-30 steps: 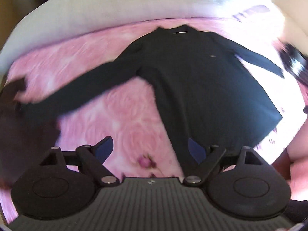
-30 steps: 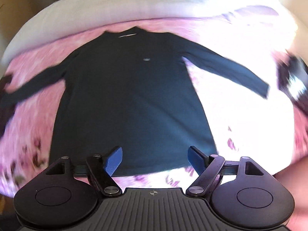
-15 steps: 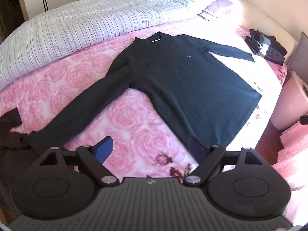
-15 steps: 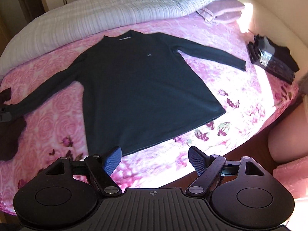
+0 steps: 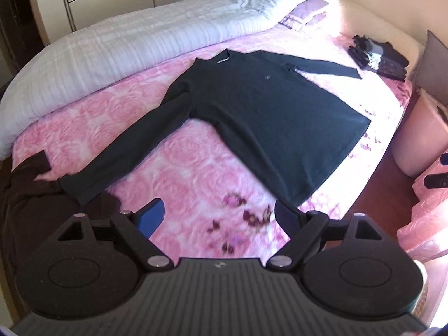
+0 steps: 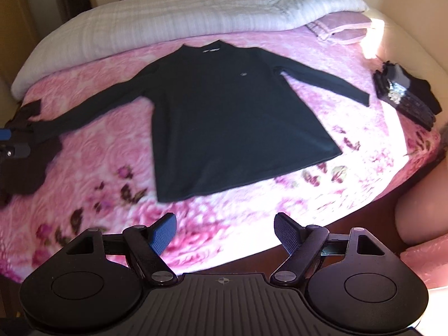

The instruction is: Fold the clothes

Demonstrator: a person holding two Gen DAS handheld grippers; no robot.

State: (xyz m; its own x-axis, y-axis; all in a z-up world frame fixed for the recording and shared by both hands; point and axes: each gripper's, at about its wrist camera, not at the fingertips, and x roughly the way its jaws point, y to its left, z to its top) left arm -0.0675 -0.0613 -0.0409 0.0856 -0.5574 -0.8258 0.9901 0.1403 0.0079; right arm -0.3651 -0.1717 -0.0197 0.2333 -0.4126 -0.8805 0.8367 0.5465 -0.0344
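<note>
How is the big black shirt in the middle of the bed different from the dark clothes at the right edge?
The black shirt lies spread flat with both sleeves stretched out; the dark clothes sit folded in a small stack. The shirt covers much of the pink bedspread; the stack takes only a corner. The shirt looks plain black; the stack shows grey and patterned bits. Both are dark and rest on the bedspread.
</note>
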